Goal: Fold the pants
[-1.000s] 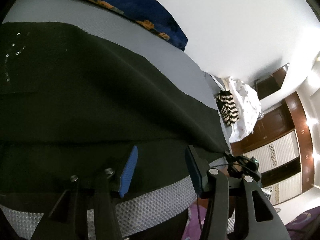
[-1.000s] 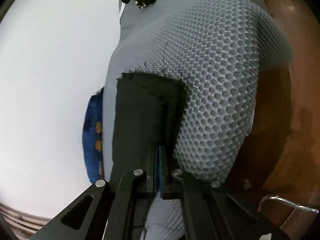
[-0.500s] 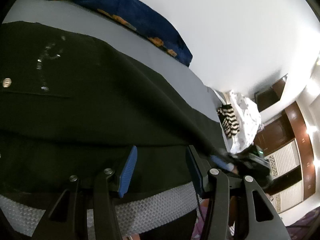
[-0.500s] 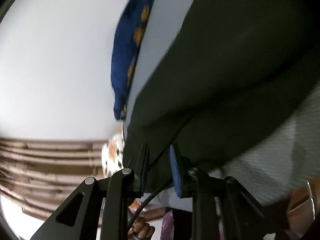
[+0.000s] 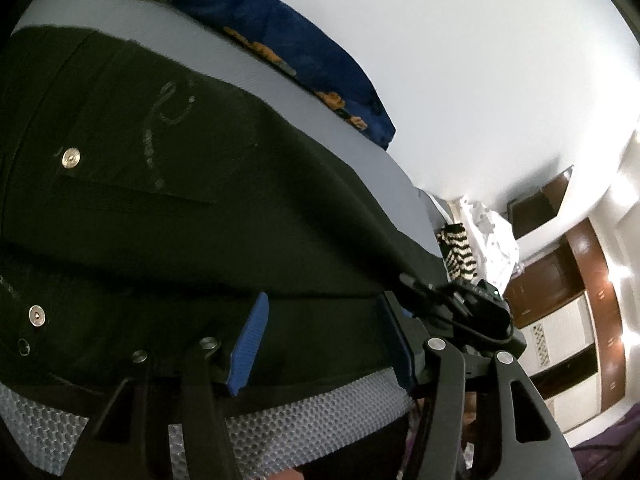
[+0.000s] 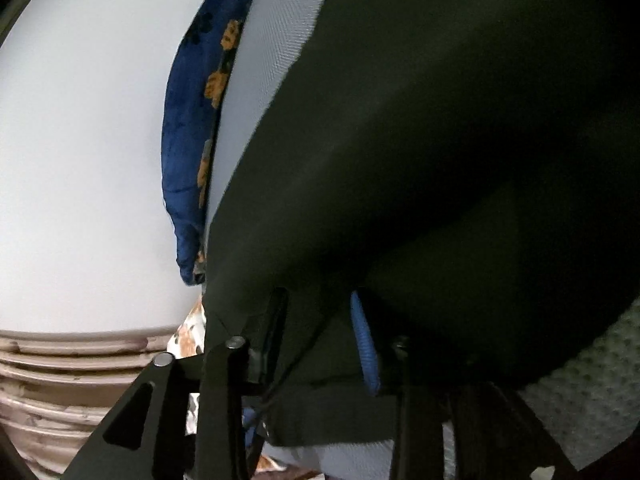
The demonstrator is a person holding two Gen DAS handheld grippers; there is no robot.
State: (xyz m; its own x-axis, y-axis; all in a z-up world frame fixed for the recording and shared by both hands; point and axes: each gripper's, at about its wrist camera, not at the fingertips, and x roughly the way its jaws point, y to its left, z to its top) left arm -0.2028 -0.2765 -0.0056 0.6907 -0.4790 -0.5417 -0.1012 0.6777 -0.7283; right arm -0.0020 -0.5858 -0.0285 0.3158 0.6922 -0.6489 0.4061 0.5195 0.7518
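A grey mesh mattress runs under a white wall, a blue blanket bunched at the upper left of the left view. The black pants lie spread across it, snap buttons showing. The left gripper and right gripper both stand apart, empty. Each should probably pinch one fabric edge squarely, lifting evenly to avoid wrinkles.

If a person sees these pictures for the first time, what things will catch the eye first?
The black pants spread over the grey bed fill both views, with a shiny snap button at the left. Behind them, a blue blanket with orange patches lies along the white wall. The left gripper stands open over the pants' near edge.
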